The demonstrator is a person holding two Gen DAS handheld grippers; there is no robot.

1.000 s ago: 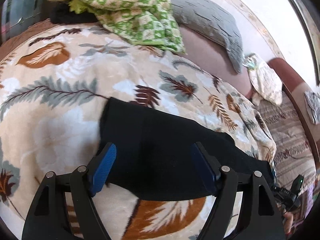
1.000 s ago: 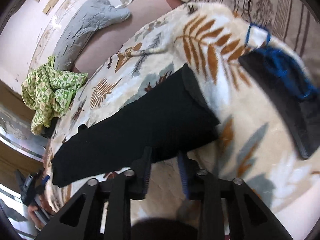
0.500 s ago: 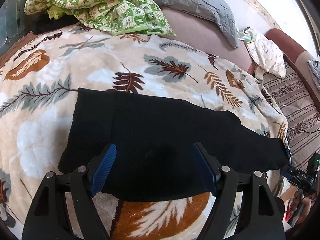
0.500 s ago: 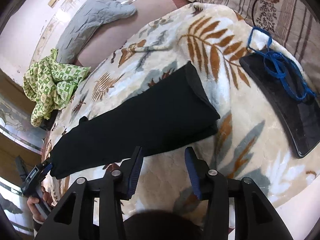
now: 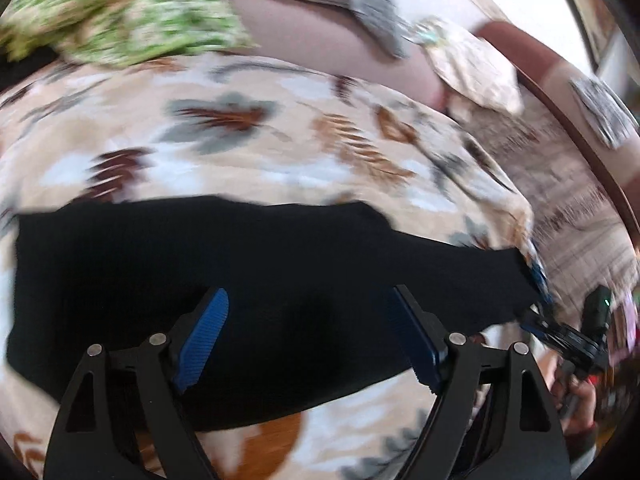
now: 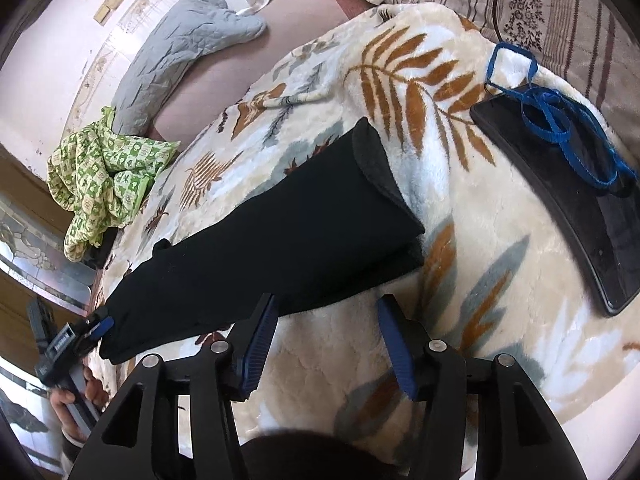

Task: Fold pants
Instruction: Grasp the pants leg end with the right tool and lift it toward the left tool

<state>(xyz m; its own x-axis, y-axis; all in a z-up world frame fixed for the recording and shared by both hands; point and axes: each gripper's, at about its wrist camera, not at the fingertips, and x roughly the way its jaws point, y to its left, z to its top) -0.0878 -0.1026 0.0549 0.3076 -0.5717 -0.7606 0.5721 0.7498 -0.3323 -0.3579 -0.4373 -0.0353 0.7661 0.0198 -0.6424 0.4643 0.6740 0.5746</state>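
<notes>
We hold both the left gripper (image 5: 308,340) and right gripper (image 6: 328,342) with fingers released above the black pants (image 6: 260,236), laid lengthwise across frame centre on the leaf-print blanket (image 6: 460,280), probably ready for another fold.

The left wrist view looks down and forward between its own fingers from close above the black pants (image 5: 248,280), the picture smeared by blur. The right wrist view looks down from a little higher onto the leaf-print blanket (image 6: 460,240). Both share the pants, blanket, gray pillow (image 6: 180,56) and green cloth (image 6: 104,168).
</notes>
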